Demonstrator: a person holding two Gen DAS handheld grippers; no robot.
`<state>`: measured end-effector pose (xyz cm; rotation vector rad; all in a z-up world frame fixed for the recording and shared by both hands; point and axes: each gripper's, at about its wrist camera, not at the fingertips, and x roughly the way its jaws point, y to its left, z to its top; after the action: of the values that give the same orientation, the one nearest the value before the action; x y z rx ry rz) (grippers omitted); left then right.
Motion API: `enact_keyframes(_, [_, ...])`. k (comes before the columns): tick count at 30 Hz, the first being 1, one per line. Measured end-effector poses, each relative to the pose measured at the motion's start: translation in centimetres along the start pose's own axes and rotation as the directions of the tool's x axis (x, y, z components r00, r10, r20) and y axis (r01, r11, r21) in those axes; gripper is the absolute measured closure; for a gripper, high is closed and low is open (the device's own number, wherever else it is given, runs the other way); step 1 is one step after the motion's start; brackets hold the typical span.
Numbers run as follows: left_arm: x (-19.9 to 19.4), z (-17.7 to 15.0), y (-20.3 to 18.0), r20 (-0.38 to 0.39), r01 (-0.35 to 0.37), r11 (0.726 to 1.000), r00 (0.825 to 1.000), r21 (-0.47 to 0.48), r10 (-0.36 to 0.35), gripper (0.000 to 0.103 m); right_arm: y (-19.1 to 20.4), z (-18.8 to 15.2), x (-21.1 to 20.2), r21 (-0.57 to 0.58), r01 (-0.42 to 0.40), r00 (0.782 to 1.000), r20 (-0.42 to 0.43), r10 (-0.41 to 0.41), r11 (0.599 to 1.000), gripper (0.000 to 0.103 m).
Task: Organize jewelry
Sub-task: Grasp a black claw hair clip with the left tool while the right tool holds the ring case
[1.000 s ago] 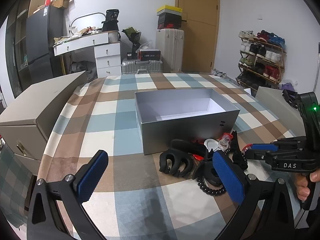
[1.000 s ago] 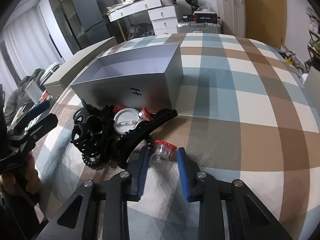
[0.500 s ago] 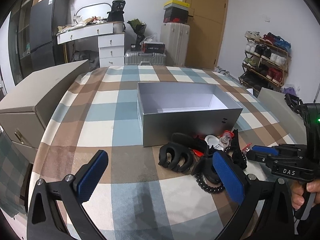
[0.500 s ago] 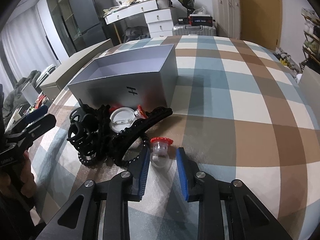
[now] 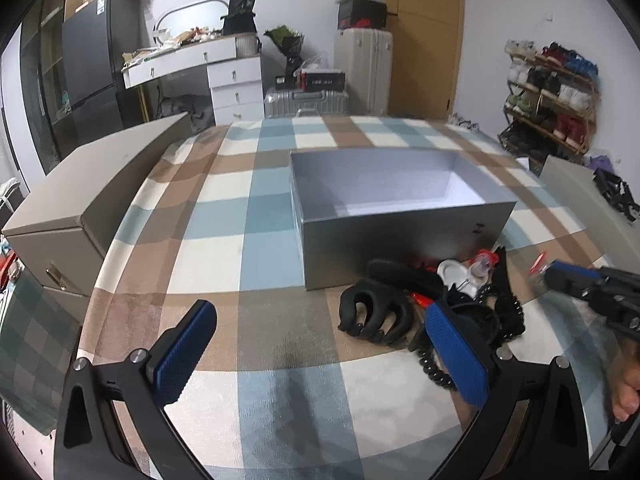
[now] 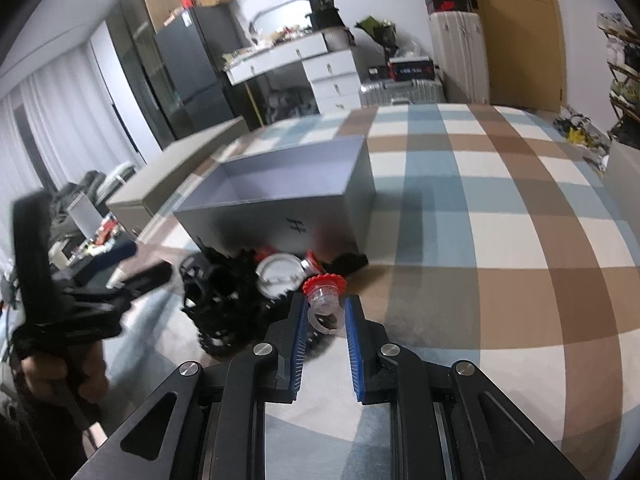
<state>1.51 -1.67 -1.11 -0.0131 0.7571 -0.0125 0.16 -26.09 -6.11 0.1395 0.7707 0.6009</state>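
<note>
An open box (image 5: 400, 216) is sitting mid-frame in the left wrist view on the checked cloth (image 5: 248, 216), with a pile of hair clips (image 5: 376, 316) and a coiled band (image 5: 434, 368) lying just below its near wall, toward lower right. In the right wrist view the box (image 6: 280, 196) is standing at centre, the pile (image 6: 224, 292) is lying directly below it, and a small capped vial (image 6: 326, 304) is sitting between the right gripper's (image 6: 327, 332) pads, at the pile's right edge. A closed cabinet-like case (image 5: 92, 204) is standing at the cloth's left edge in the left wrist view; the left gripper (image 5: 320, 352) is hanging at bottom centre, over the cloth, left of the pile.
</note>
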Motion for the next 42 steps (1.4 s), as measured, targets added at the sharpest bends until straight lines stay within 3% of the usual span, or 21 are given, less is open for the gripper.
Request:
enact_keyframes(9, [-1.4, -0.9, -1.7, 0.004, 0.104, 0.993, 0.995, 0.048, -0.104, 0.001, 0.4, 0.3, -1.1, 0.002, -0.071, 0.996, 0.055, 0.071, 0.997, 0.085])
enact_keyframes(20, [-1.0, -0.7, -4.3, -0.043, 0.251, 0.961, 0.968, 0.114, -0.247, 0.002, 0.6, 0.2, -0.9, -0.009, -0.105, 0.993, 0.047, 0.106, 0.994, 0.085])
enact_keyframes(27, [-0.3, -0.7, -5.3, -0.083, 0.277, 0.954, 0.96, 0.115, -0.269, 0.024, 0.7, 0.0, -0.7, -0.007, -0.112, 0.993, 0.041, 0.113, 0.994, 0.085])
enact_keyframes(31, [-0.5, -0.8, -5.7, -0.074, 0.265, 0.956, 0.964, 0.126, -0.257, 0.03, 0.6, -0.1, -0.7, -0.006, -0.119, 0.992, 0.041, 0.12, 0.993, 0.085])
enact_keyframes(35, [-0.7, -0.8, -5.5, -0.063, 0.235, 0.963, 0.971, 0.133, -0.228, 0.058, 0.6, -0.1, -0.5, -0.004, -0.121, 0.992, 0.037, 0.121, 0.993, 0.085])
enact_keyframes(42, [-1.1, -0.7, -5.1, -0.037, 0.24, 0.964, 0.971, 0.111, -0.237, 0.058, 0.7, -0.1, -0.6, -0.003, -0.124, 0.991, 0.043, 0.124, 0.992, 0.085])
